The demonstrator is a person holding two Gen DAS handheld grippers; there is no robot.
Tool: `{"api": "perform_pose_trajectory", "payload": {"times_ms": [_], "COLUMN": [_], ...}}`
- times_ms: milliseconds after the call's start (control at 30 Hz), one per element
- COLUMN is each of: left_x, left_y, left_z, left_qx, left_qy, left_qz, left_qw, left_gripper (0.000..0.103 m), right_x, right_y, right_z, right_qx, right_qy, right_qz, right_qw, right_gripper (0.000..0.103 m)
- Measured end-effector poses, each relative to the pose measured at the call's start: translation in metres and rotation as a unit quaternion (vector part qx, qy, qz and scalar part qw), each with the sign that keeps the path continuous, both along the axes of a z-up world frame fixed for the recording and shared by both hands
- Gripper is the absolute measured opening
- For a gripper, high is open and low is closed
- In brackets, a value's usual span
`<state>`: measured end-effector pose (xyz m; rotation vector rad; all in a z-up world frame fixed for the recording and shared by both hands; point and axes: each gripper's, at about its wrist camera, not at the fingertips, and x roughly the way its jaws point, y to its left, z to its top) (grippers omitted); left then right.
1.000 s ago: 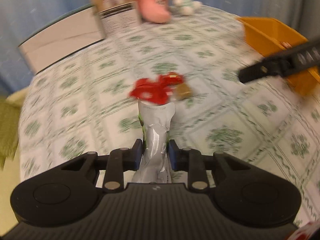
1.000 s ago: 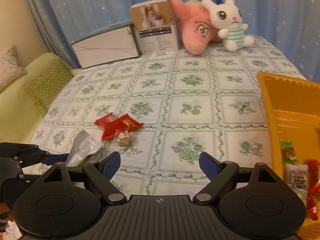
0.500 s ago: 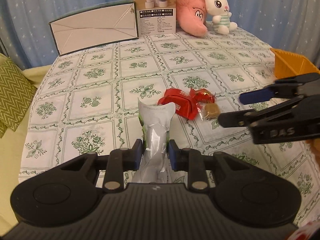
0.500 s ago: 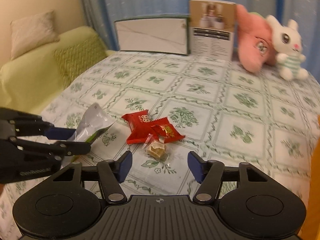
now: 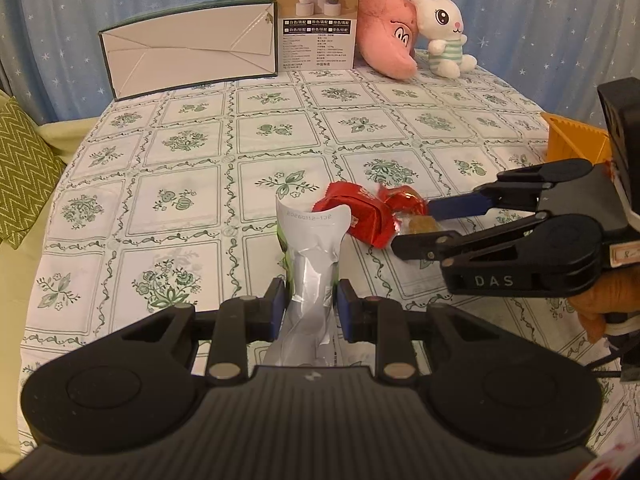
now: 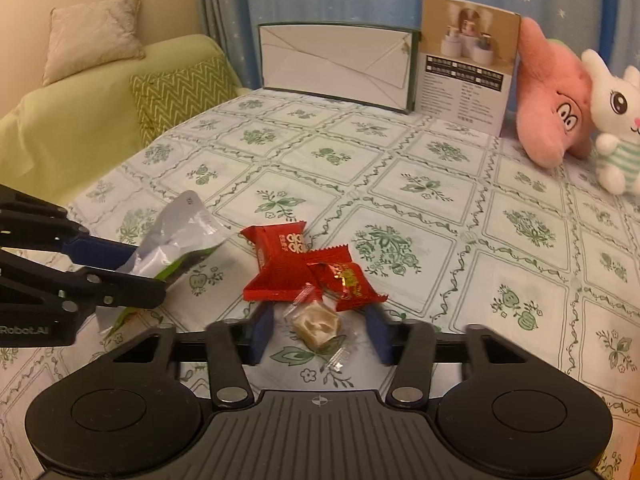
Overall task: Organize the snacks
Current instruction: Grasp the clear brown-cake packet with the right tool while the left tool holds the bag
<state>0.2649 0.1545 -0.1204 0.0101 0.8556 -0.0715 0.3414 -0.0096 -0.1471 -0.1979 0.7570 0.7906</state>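
Observation:
My left gripper (image 5: 310, 304) is shut on a silver and green snack pouch (image 5: 310, 256), held just above the tablecloth; it also shows at the left of the right wrist view (image 6: 176, 240). My right gripper (image 6: 318, 332) is open and low over the table, its blue pads either side of a clear-wrapped brown candy (image 6: 316, 324). Two red snack packets (image 6: 280, 264) lie just beyond the candy. In the left wrist view the right gripper (image 5: 416, 224) reaches in from the right, around the candy (image 5: 418, 225), beside the red packets (image 5: 360, 212).
An orange tray (image 5: 576, 142) sits at the table's right edge. At the back stand a white flat box (image 5: 188, 54), a product carton (image 5: 316, 20), a pink plush (image 5: 388, 46) and a white rabbit plush (image 5: 444, 32). A green sofa with cushions (image 6: 80, 120) lies left of the table.
My right gripper has swung left from the orange tray and come down around the brown candy, narrowing its opening. My left gripper has kept hold of the pouch and steadied.

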Motion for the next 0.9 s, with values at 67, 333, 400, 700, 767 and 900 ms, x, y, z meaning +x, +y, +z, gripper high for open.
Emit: {"api": "perform_pose_trajectory", "payload": {"times_ms": [67, 333, 400, 700, 767, 900], "left_x": [0.001, 0.005, 0.005, 0.009, 0.01, 0.012], "left_y": [-0.001, -0.007, -0.009, -0.014, -0.016, -0.013], "left_z": [-0.001, -0.006, -0.008, -0.013, -0.016, -0.016], "left_qx": [-0.001, 0.003, 0.01, 0.034, 0.04, 0.036], "left_qy": [0.002, 0.005, 0.003, 0.002, 0.006, 0.006], "left_qz": [-0.002, -0.018, -0.022, -0.032, -0.035, -0.03], "left_qw": [1.0, 0.9998, 0.9997, 0.9989, 0.9986, 0.9989], "left_gripper": [0.025, 0.026, 0.026, 0.028, 0.029, 0.029], "right_x": [-0.001, -0.006, -0.008, -0.01, -0.011, -0.016], "right_y": [0.002, 0.0, 0.0, -0.006, -0.007, -0.007], "right_z": [0.001, 0.005, 0.006, 0.005, 0.004, 0.004], "right_qx": [-0.006, -0.014, -0.015, -0.006, -0.007, -0.019], "right_qy": [0.004, 0.025, 0.025, 0.032, 0.025, 0.011], "right_qz": [0.006, 0.008, 0.01, 0.014, 0.025, 0.047], "right_qw": [1.0, 1.0, 1.0, 0.999, 0.999, 0.999], "right_gripper": [0.037, 0.033, 0.032, 0.036, 0.038, 0.043]}}
